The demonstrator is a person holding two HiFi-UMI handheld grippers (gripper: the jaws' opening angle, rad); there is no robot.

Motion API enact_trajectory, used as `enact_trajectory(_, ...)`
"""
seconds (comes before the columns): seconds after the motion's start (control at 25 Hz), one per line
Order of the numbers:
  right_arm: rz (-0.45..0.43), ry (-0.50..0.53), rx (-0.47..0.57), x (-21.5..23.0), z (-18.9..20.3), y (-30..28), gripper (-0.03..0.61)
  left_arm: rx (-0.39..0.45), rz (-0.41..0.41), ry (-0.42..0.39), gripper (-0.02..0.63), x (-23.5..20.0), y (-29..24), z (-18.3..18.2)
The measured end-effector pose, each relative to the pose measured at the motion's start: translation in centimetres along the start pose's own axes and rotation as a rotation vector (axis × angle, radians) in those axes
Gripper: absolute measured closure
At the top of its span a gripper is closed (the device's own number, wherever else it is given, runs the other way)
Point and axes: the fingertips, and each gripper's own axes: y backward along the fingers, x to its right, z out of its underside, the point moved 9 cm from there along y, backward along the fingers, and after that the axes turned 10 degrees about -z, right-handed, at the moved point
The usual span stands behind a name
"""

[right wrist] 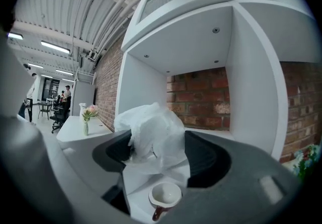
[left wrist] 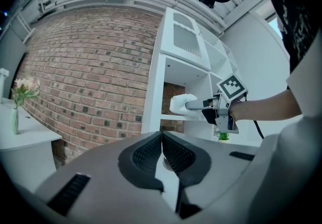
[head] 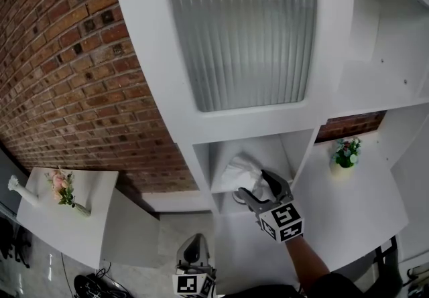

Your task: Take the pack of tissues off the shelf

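The right claw has the pack of tissues between its jaws. In the right gripper view the crumpled white wrapper fills the gap and both pads bear on it, at about half spread. The pack is in the open compartment of the white shelf, in front of the brick back wall. I cannot tell whether it is resting on the board or just off it.

Only that view shows the cup plainly – white inside, brown handle, at 6 o'clock of the pack. It is also the only view with people far off, at 9 o'clock.

The head view adds the layout. The compartment lies at 6 o'clock of a ribbed-glass door, and the pack there is at 11 o'clock of the right claw's marker cube. The left claw hangs low at 7 o'clock of the compartment, well apart from it.

The left gripper view shows that claw's jaws together, with nothing between them. It also shows the right claw from the side – level, with one finger laid along the pack.

Counted: two claws, one pack, one cup and one glass door. One vase of pink flowers stands on the low table at 9 o'clock of the shelf. One small potted plant stands at 3 o'clock of the compartment.
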Motion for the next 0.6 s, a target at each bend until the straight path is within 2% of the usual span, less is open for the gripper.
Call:
enact_trajectory(0.24, 0.010, 0.012, 0.059, -0.4, -0.7, 1.3, 0.276, 0.007, 0.010, -0.004, 0.601, 0.2, 0.2, 0.0)
enact_trajectory(0.6, 0.032, 0.022, 0.066, -1.1, -1.1, 3.9, 0.276, 0.025, 0.032, -0.004, 0.601, 1.2, 0.9, -0.2)
